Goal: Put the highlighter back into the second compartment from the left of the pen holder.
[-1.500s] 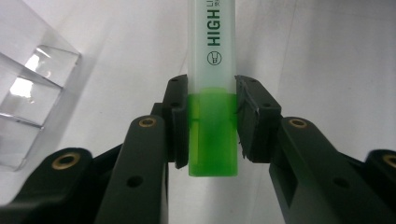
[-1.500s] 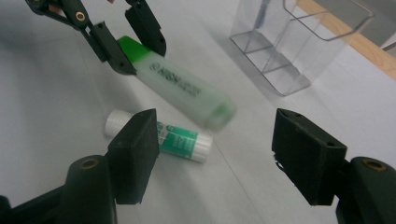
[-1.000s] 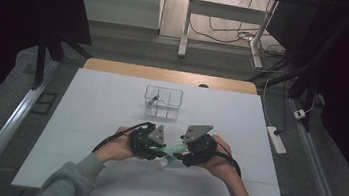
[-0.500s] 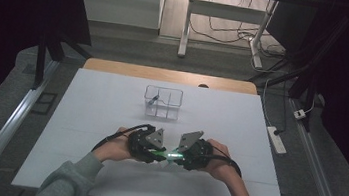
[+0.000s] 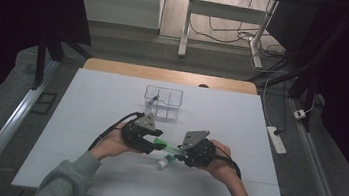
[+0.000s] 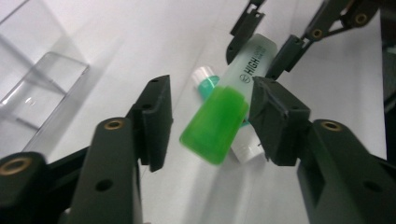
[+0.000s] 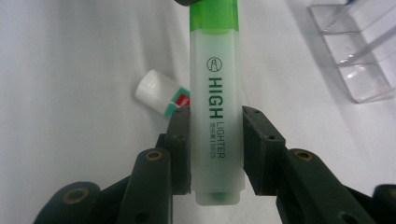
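Note:
A green highlighter (image 7: 215,93) with a pale body and a bright green cap (image 6: 215,126) is held level a little above the white table (image 5: 84,117). My right gripper (image 7: 215,140) is shut on its body near the rear end. My left gripper (image 6: 210,121) stands open around the cap; there is a gap on its left jaw's side, while the right jaw is close to or touching the cap. In the high view the left gripper (image 5: 156,146) and right gripper (image 5: 179,152) face each other with the highlighter (image 5: 166,147) between them.
A short white cylinder with a teal band (image 5: 163,163) lies on the table just under the highlighter. A clear plastic compartment box (image 5: 163,101) stands farther back at the table's middle, with a small item inside. A power strip (image 5: 276,139) lies off the right edge.
The two hands have drawn slightly apart and the left one has shifted a little to the left. The highlighter stays between the grippers, still held by the right one.

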